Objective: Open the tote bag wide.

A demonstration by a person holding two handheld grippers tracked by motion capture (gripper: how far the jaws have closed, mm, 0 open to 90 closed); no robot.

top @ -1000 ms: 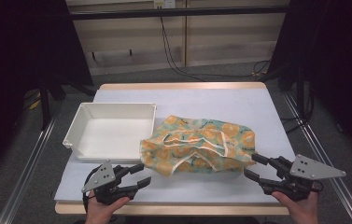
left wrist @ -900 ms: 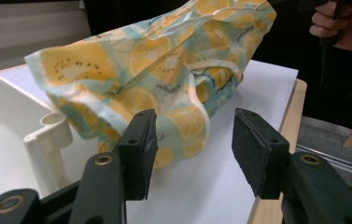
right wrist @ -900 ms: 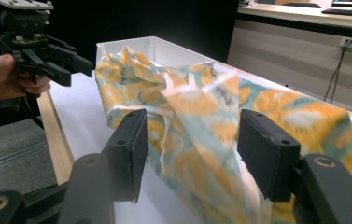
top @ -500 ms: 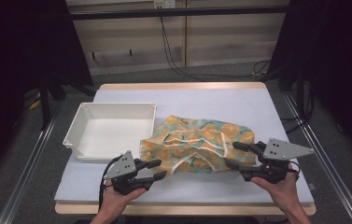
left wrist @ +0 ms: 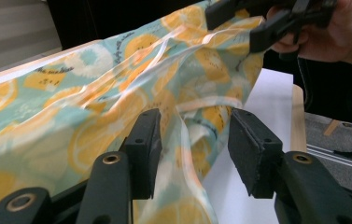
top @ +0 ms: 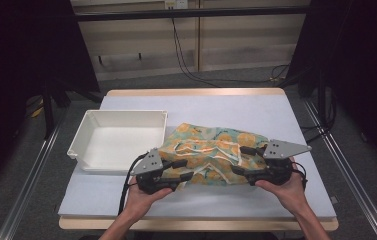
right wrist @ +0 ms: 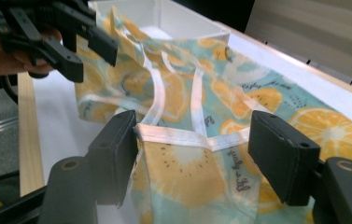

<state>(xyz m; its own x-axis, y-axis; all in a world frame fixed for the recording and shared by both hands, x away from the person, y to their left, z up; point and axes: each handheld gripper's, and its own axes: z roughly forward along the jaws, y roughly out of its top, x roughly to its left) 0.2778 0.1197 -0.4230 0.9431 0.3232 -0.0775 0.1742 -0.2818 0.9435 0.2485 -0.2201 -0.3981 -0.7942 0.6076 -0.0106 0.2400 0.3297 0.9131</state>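
Fingers (left wrist: 145, 149) of the left gripper (top: 178, 170) stand partly apart, having just opened a little, with a fold of the orange-print cloth (top: 211, 150) lying loose between them; the near pad touches the fabric, while the other pad stands clear of it over the table (top: 236, 107). Just beyond this gripper's far side sits the white tray (top: 83, 145), its near corner against the cloth. Between the two grippers the cloth lies rumpled, white straps across it. Farther right, the right gripper (top: 243, 160) has its jaws wide, just opening further; the cloth's white-hemmed edge spans the gap, neither pad (right wrist: 281, 156) pressing it.
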